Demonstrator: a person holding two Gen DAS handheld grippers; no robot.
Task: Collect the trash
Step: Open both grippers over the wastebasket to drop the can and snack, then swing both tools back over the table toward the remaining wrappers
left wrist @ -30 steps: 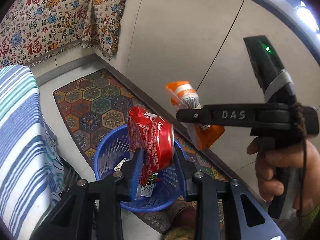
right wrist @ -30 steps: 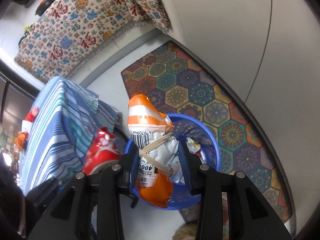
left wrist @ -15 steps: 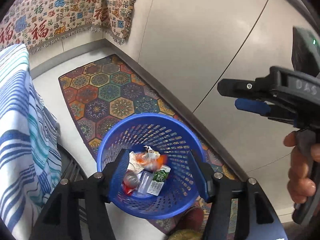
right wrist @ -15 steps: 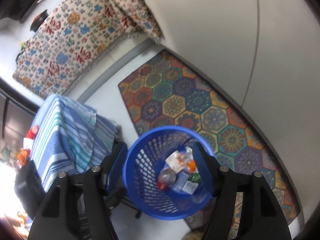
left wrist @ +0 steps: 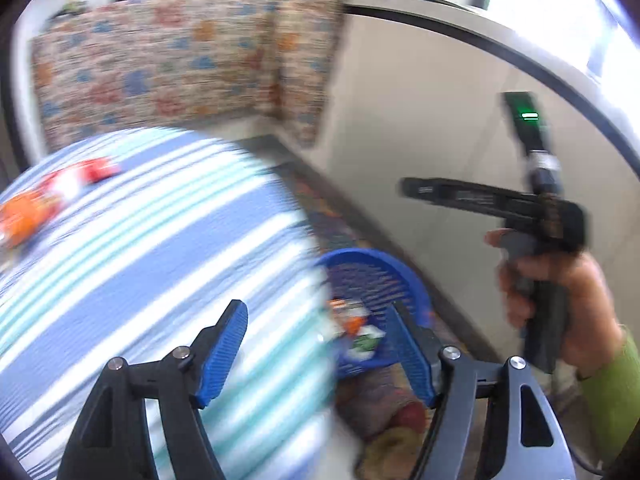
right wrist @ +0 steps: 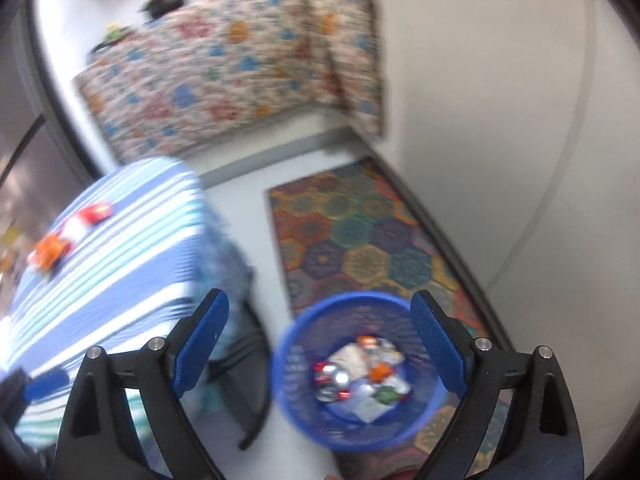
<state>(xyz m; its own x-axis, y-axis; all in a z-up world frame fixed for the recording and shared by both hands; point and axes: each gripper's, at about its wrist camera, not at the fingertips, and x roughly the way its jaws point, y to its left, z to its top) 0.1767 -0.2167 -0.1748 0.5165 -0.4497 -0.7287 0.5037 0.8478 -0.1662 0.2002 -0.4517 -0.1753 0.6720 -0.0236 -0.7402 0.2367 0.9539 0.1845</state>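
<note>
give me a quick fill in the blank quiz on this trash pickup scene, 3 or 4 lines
1. Both the left gripper and the right gripper have their jaws ____.
2. The collected trash lies inside a ____ basket.
3. The red and orange wrappers not yet collected lie on the ____ tablecloth.
4. The basket stands partly on a patterned ____.

Missing words: open; blue; striped; rug

One blue basket (right wrist: 288, 380), one patterned rug (right wrist: 360, 240), two wrappers on the striped surface (right wrist: 120, 260): one red-white (right wrist: 90, 216), one orange (right wrist: 50, 254).
</note>
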